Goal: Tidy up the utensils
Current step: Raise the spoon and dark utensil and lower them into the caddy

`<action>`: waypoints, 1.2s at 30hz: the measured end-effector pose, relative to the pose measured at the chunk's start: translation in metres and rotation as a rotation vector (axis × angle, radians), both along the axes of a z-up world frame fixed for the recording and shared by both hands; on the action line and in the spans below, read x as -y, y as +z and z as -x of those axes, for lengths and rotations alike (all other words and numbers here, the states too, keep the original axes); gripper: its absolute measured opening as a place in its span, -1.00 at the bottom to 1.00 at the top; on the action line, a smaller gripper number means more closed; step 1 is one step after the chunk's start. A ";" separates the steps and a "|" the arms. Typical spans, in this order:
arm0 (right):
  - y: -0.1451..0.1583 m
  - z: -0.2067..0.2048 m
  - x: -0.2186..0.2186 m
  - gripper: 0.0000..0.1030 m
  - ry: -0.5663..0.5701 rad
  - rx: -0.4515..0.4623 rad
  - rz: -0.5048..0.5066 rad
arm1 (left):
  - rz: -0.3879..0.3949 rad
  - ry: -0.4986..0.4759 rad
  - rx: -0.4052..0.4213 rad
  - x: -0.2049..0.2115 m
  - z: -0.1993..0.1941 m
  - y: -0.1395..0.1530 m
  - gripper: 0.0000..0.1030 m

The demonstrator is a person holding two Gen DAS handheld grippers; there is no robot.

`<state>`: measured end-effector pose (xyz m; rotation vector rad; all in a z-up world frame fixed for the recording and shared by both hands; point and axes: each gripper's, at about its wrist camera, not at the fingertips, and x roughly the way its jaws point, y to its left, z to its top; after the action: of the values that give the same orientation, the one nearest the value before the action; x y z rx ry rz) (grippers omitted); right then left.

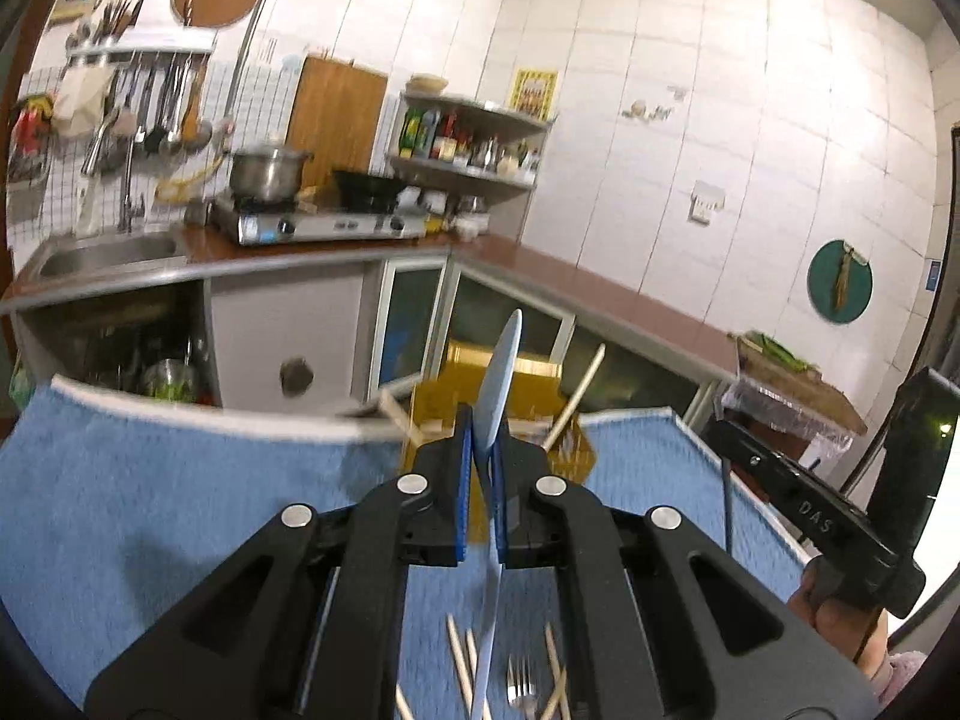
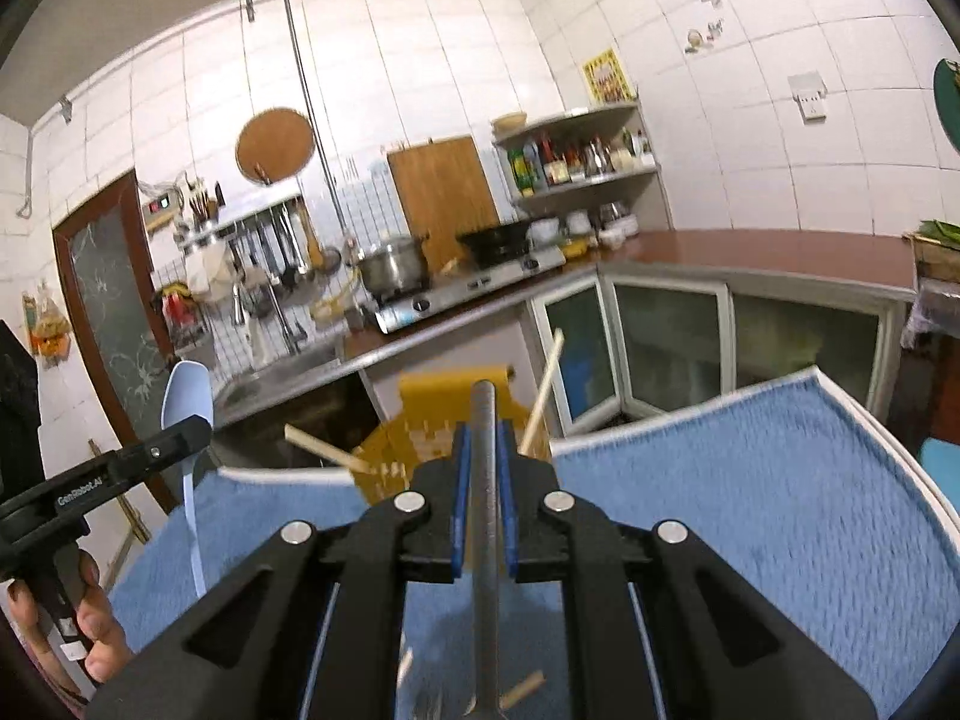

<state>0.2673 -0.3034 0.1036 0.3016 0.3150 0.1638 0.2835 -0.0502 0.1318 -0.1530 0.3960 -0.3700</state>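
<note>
My left gripper (image 1: pixel 485 450) is shut on a pale blue plastic spoon (image 1: pixel 501 372), bowl pointing up and handle hanging below the pads. It also shows at the left of the right wrist view, where the left gripper (image 2: pixel 195 429) carries the blue spoon (image 2: pixel 187 393). My right gripper (image 2: pixel 483 462) is shut on a grey metal utensil (image 2: pixel 485 420); its lower end is blurred. Beyond both stands a yellow slotted utensil holder (image 2: pixel 444 414) with wooden chopsticks (image 2: pixel 543 390) leaning in it. The holder (image 1: pixel 516 375) sits at the far edge of a blue towel (image 1: pixel 180 510).
Loose chopsticks (image 1: pixel 459 657) and a fork (image 1: pixel 521 684) lie on the towel below my left gripper. Behind the table runs a counter (image 1: pixel 600 294) with a sink (image 1: pixel 108 249), a stove with a pot (image 1: pixel 267 171) and a bottle shelf (image 1: pixel 474 144). A hand (image 2: pixel 90 618) grips the left tool.
</note>
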 end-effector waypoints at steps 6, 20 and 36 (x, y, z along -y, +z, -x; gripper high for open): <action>0.025 -0.036 0.005 -0.82 -0.020 0.120 -0.010 | -0.008 -0.007 0.077 0.018 -0.037 0.023 -0.92; 0.025 -0.124 -0.003 -0.83 -0.075 0.292 -0.043 | -0.008 0.094 0.225 0.055 -0.140 0.016 -0.92; -0.006 -0.143 -0.029 -0.82 -0.062 0.310 0.061 | -0.011 0.110 0.183 0.058 -0.174 -0.039 -0.92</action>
<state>0.4108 -0.2743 0.0973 0.2217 0.0038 0.1368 0.4580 -0.1082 0.0928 -0.1281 0.2080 -0.2710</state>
